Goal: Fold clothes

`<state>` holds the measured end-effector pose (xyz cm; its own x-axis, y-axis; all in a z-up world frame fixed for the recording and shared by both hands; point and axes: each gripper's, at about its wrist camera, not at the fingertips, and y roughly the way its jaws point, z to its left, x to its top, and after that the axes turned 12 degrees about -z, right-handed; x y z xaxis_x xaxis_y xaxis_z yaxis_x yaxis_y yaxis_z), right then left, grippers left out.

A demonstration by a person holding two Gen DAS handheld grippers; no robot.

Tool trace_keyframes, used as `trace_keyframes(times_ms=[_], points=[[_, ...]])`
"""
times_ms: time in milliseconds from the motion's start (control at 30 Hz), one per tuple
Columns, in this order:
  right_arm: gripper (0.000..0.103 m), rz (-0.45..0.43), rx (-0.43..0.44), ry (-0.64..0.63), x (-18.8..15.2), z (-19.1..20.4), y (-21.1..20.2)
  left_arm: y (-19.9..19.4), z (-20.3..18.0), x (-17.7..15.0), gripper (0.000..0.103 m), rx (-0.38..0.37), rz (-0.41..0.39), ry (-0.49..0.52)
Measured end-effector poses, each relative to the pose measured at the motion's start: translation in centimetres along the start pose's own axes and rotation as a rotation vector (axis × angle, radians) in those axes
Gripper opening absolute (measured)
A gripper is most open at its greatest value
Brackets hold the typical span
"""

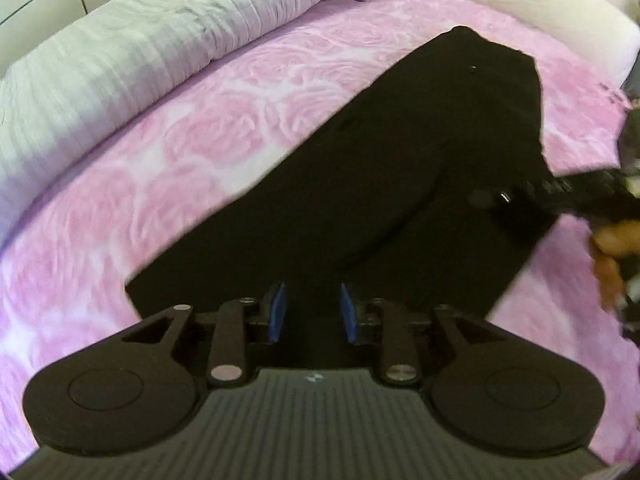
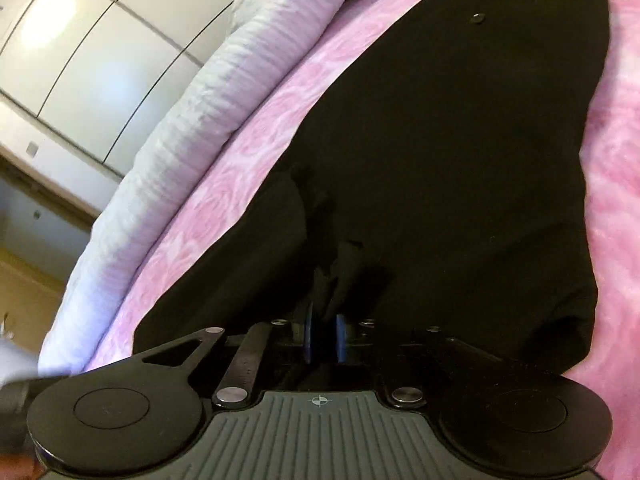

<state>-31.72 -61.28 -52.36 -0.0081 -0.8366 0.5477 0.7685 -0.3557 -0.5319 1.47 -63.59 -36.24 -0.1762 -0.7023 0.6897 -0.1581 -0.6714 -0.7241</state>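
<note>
Looking along your left gripper (image 1: pixel 312 312), you have its two blue-padded fingers (image 1: pixel 277 312) standing moderately apart with nothing between them, poised just over the near edge of the black garment (image 1: pixel 400 184). Your right gripper (image 2: pixel 323 338) has its fingers (image 2: pixel 308 336) drawn close together, with only a narrow gap; a fold of the same dark cloth rises right at their tips, though the black on black makes it hard to tell whether the pads truly pinch it. In the left view that right gripper (image 1: pixel 560 192) reaches in from the right edge and lies on the garment's right side.

You have one garment, lying long and mostly flat on the pink rose-patterned bed cover (image 1: pixel 200 152), stretching away from both grippers. One small button (image 2: pixel 477 18) shows near its far end. Beyond, one rumpled pale quilt (image 1: pixel 132 48) runs along the far side of the bed, and white cupboard doors (image 2: pixel 80 48) stand behind it.
</note>
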Motion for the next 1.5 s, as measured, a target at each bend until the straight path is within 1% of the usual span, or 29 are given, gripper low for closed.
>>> trace_keyframes(times_ms=[67,167,233,300,367,467,500,567,633,700,733,767,867,933,1000,1033,1067,1133,1167,1267,1367,1500], points=[[0.014,0.02,0.017,0.013,0.5,-0.4,0.1,1.7,0.2,1.7,0.025,-0.01,0.005,0.036],[0.014,0.049,0.009,0.036,1.2,-1.0,0.0,4.4,0.5,4.2,0.027,-0.024,0.012,0.091],[0.014,0.055,0.003,0.028,1.6,-1.2,-0.4,6.1,0.5,5.7,0.027,-0.043,0.016,0.132],[0.014,0.062,-0.008,0.001,1.8,-1.1,-0.8,8.5,-0.2,6.7,0.027,-0.092,0.027,0.197],[0.014,0.064,-0.016,-0.018,2.1,-1.1,-1.1,10.8,-0.8,7.2,0.027,-0.146,0.055,0.253],[0.015,0.059,-0.017,0.023,2.4,-1.9,-1.5,13.3,-1.5,7.4,0.026,-0.209,0.1,0.297],[0.016,0.058,-0.019,0.035,2.3,-2.0,-1.4,13.9,-1.8,7.3,0.019,-0.227,0.116,0.31],[0.016,0.056,-0.03,0.047,1.7,-2.0,-1.3,14.3,-1.9,7.3,0.0,-0.245,0.137,0.328],[0.016,0.055,-0.036,0.042,1.3,-1.9,-1.3,13.8,-1.3,7.7,0.0,-0.243,0.112,0.31],[0.005,0.059,-0.059,0.018,1.5,-1.4,-1.6,12.7,0.4,8.8,0.0,-0.207,0.046,0.237],[0.004,0.049,-0.062,0.017,1.8,-1.3,-2.1,12.3,1.3,9.3,0.0,-0.199,0.024,0.202],[0.004,0.034,-0.063,0.018,1.9,-1.4,-2.7,12.4,1.7,9.4,0.0,-0.205,0.02,0.183],[0.003,0.022,-0.08,0.012,1.7,-1.0,-3.0,13.1,1.2,9.0,0.0,-0.215,0.037,0.247],[0.003,0.026,-0.092,0.01,1.5,-0.9,-2.9,13.8,0.8,8.6,0.0,-0.22,0.054,0.268],[0.003,0.048,-0.099,0.015,1.4,-1.3,-2.3,14.3,0.7,8.4,0.006,-0.229,0.063,0.288],[0.004,0.055,-0.098,0.012,1.5,-1.4,-2.0,14.3,0.6,8.4,0.007,-0.233,0.056,0.314],[0.004,0.058,-0.093,0.001,1.7,-1.4,-2.0,14.4,0.6,8.4,0.013,-0.239,0.05,0.337],[0.004,0.059,-0.087,-0.028,1.9,-1.3,-2.4,14.6,0.7,8.7,0.019,-0.243,0.041,0.365],[0.004,0.056,-0.089,-0.044,1.7,-1.0,-2.8,14.9,0.9,8.9,0.023,-0.248,0.046,0.363],[0.004,0.043,-0.111,-0.071,1.2,-0.2,-3.6,15.5,1.0,9.1,0.022,-0.299,0.069,0.369],[0.004,0.041,-0.116,-0.059,0.5,1.4,-2.9,16.4,0.7,9.0,0.021,-0.362,0.118,0.397],[0.005,0.045,-0.119,0.006,1.0,1.0,-2.6,17.3,0.2,8.6,0.021,-0.371,0.135,0.44]])
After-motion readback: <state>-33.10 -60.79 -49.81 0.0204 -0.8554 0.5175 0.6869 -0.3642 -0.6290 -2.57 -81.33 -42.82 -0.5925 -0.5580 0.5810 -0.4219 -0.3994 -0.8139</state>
